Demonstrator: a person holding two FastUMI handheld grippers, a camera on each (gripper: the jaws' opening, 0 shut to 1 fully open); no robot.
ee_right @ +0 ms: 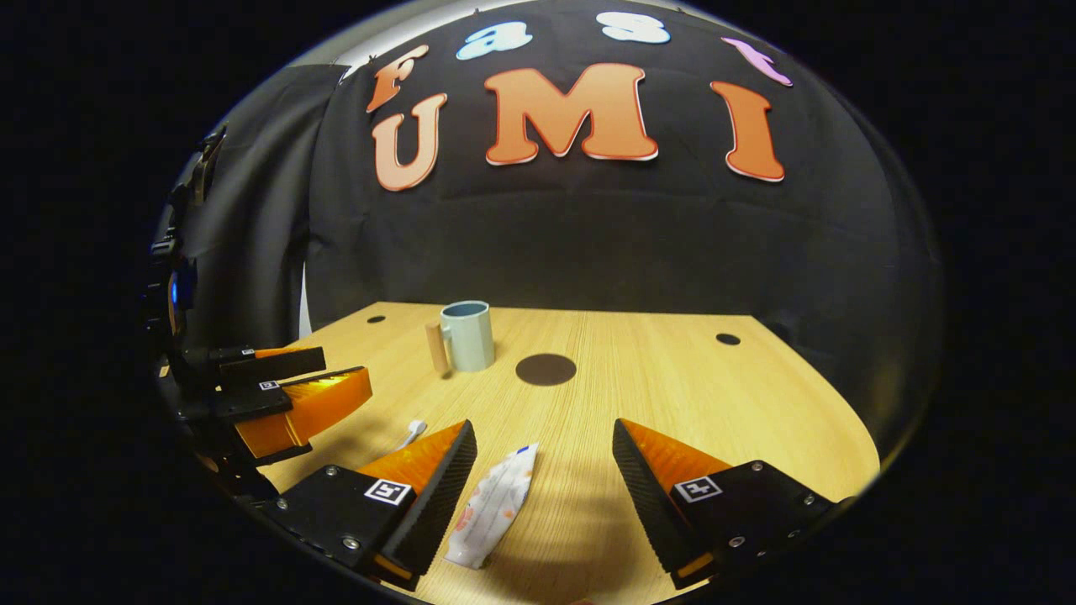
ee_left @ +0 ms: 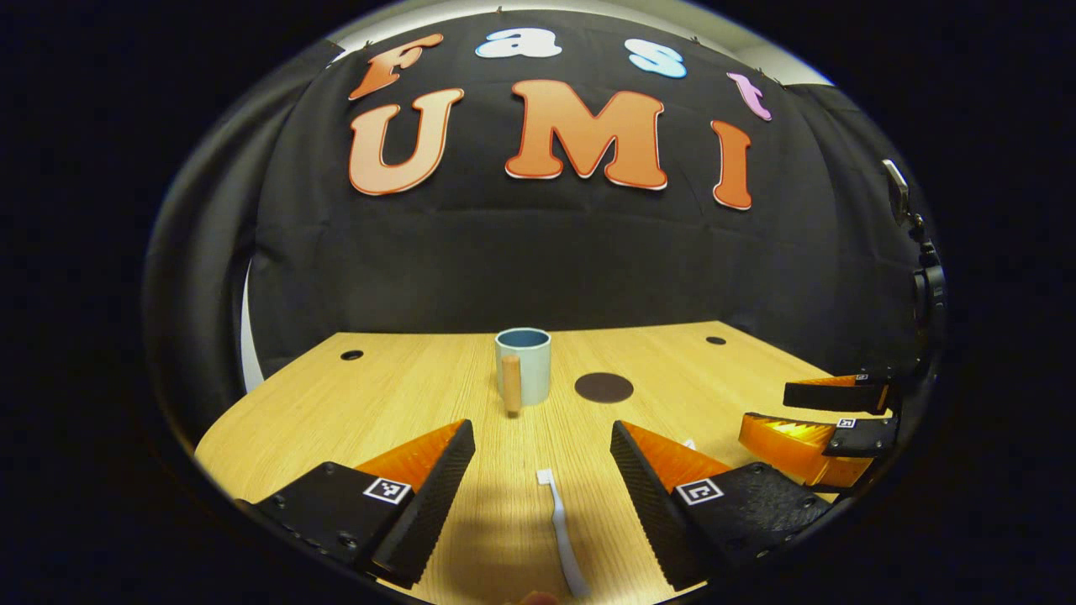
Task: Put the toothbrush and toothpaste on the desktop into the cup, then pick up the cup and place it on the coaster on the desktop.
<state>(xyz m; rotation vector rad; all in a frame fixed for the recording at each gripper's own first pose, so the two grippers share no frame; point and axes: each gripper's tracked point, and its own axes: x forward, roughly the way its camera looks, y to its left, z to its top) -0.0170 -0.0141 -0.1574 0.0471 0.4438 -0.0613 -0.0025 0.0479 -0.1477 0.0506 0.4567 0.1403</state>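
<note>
Both tools hang low over the pale wood-grain counter (ee_left: 403,395) and nothing is picked up yet. The left hand-held gripper (ee_left: 543,470) has its fingers spread wide, and the slim white plastic toothbrush (ee_left: 561,533) lies flat between them, bristle head toward twelve o'clock, touching neither finger. In the right gripper view the right hand-held gripper (ee_right: 545,475) is just as wide open, with the soft white toothpaste tube (ee_right: 492,506) lying near its seven o'clock finger rather than centred. Up at twelve o'clock stands the light blue ceramic cup (ee_left: 523,363) with its wooden peg handle, upright, and just beside it at two o'clock sits the dark round coaster (ee_left: 603,387), bare. Here is where it could slip: the toothbrush is thin and flush to the counter, so a closing pinch may skate over it or flick it away. The tube sits off-centre, so one finger could shove it sideways before the other arrives. And with both tools close together, heading for one narrow cup mouth risks a clash or a toppled cup.
</note>
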